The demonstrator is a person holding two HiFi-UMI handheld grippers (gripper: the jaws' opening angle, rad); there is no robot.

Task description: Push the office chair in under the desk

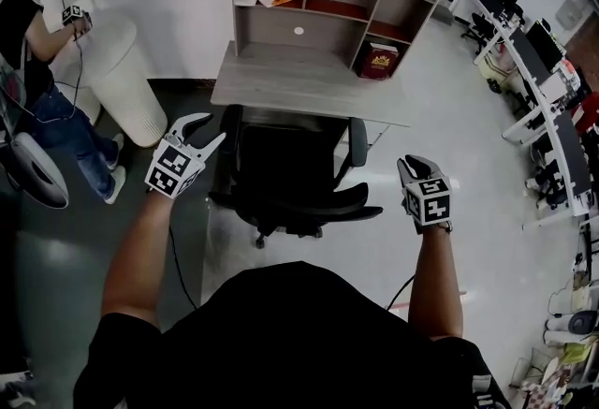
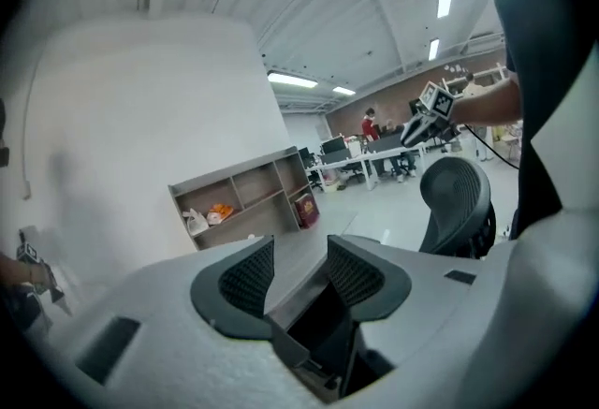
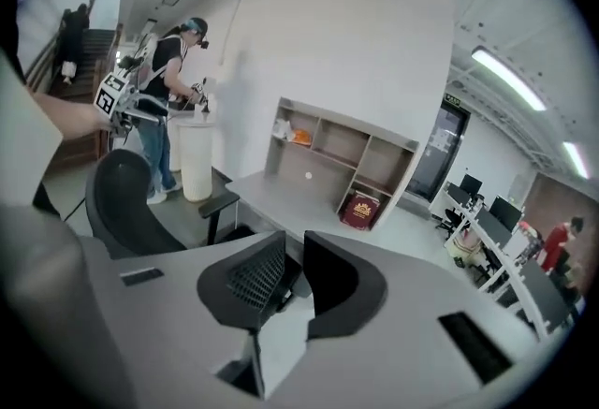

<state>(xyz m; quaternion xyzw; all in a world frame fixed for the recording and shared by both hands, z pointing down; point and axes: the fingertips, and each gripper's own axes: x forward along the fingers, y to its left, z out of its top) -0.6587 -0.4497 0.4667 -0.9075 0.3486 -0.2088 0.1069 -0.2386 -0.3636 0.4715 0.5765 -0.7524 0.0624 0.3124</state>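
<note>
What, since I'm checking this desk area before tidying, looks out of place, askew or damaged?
The office chair stands out in front of the desk, seat and backrest not tucked under it. Nothing looks spilled or damaged.

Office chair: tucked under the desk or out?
Out, mostly. In the head view the office chair stands in front of the desk: seat and backrest fully visible, only the seat's front meets the desk edge.

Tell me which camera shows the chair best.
The head view: it shows the whole chair from above, in front of the desk. The left gripper view catches only its backrest at the right; the right gripper view shows the backrest and one armrest at the left.
</note>
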